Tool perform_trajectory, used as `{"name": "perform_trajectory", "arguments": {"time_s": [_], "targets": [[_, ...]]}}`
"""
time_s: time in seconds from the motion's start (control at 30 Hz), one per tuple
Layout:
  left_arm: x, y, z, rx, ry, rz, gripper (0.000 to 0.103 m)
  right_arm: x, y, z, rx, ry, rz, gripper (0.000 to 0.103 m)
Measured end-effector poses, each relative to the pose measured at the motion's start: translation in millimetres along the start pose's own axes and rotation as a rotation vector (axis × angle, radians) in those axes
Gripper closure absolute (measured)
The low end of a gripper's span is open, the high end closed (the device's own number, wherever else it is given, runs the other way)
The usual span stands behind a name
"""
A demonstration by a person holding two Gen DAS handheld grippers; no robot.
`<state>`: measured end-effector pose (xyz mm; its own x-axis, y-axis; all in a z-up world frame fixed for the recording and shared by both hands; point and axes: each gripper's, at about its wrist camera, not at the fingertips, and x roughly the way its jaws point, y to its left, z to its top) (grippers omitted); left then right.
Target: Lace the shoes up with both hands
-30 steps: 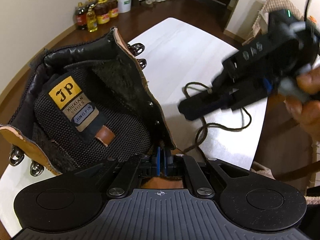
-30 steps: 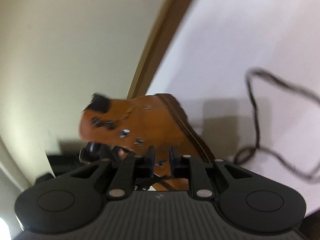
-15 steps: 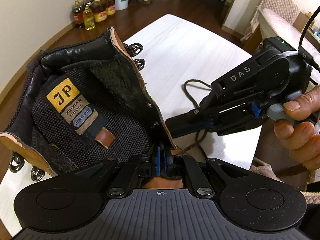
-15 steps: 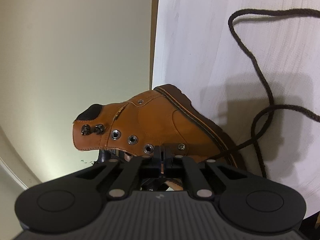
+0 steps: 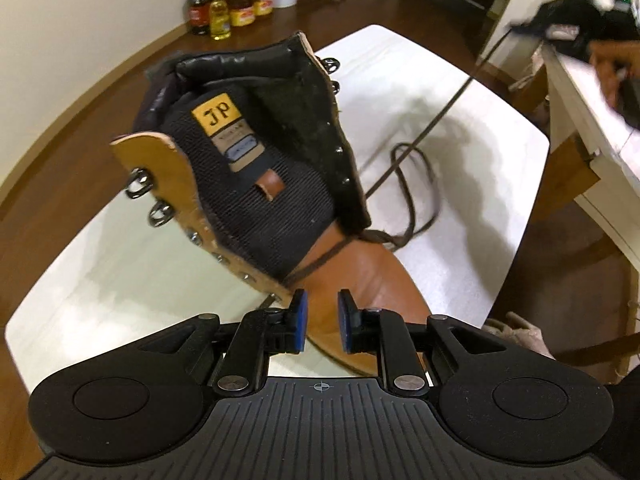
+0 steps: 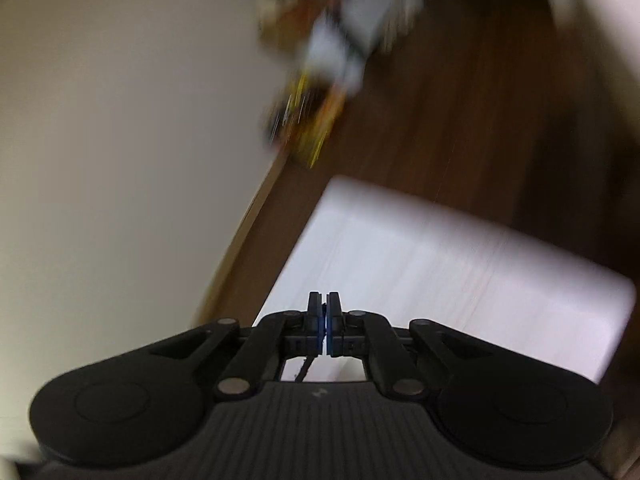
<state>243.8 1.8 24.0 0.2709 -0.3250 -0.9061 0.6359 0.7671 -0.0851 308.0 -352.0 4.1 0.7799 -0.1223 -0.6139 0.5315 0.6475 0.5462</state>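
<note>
Right claw (image 6: 324, 330), pinching the lace (image 5: 436, 116), is swinging away from boot (image 5: 256, 168); left claw (image 5: 321, 322) is spreading, empty; most eyelets unlaced.

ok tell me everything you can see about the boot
The boot is tan leather with a dark padded collar, black mesh tongue bearing a yellow JP label, and metal eyelets and hooks along both open flaps. It stands on the white table, toe toward the left wrist camera. A dark brown lace crosses its lowest eyelets and trails onto the table. The left gripper hovers open over the toe.
</note>
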Motion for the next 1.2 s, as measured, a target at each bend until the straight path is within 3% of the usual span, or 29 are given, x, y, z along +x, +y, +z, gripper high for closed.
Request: {"name": "perform_trajectory", "arguments": {"time_s": [0.1, 0.23, 0.33, 0.43, 0.5, 0.6, 0.67, 0.73, 0.87, 1.1, 1.2], "targets": [[-5.5, -11.3, 9.9, 0.027, -0.049, -0.026, 0.086, -19.6, 6.5, 26.0, -0.058, -0.072, -0.004, 0.101], [6.3, -28.3, 21.9, 0.076, -0.047, -0.011, 0.085, -10.1, 9.9, 14.3, -0.103, 0.019, 0.02, 0.101], [23.9, -42.8, 21.9, 0.19, -0.014, 0.082, 0.086, 4.0, 4.2, 0.0, -0.102, 0.115, 0.042, 0.101], [26.5, -46.7, 15.8, 0.211, 0.005, 0.111, 0.086, 23.2, 1.7, -18.8, -0.096, 0.211, 0.053, 0.101], [18.4, -40.7, 10.0, 0.142, 0.002, 0.087, 0.085, 41.4, 6.7, -34.6, -0.095, 0.292, 0.054, 0.1], [5.8, -19.8, -3.3, 0.017, -0.003, 0.081, 0.085, 53.5, 12.4, -58.8, -0.066, 0.363, 0.026, 0.084], [-1.8, -6.0, -12.7, -0.052, -0.002, 0.084, 0.085, 52.8, 18.2, -79.7, -0.022, 0.402, 0.035, 0.083], [-10.0, 18.1, -30.8, -0.121, 0.007, 0.14, 0.085, 55.6, 17.8, -96.0, 0.014, 0.461, 0.07, 0.083], [-11.0, 56.5, -58.0, -0.127, 0.06, 0.247, 0.085, 58.3, 31.0, -128.5, 0.0, 0.514, 0.021, 0.083], [-5.2, 78.2, -70.7, -0.079, 0.085, 0.237, 0.085, 49.3, 41.0, -113.7, -0.184, 0.428, -0.149, 0.083], [4.3, 72.1, -70.6, -0.08, 0.081, 0.204, 0.085, 43.7, 35.8, -122.2, -0.111, 0.452, -0.172, 0.083]]}}
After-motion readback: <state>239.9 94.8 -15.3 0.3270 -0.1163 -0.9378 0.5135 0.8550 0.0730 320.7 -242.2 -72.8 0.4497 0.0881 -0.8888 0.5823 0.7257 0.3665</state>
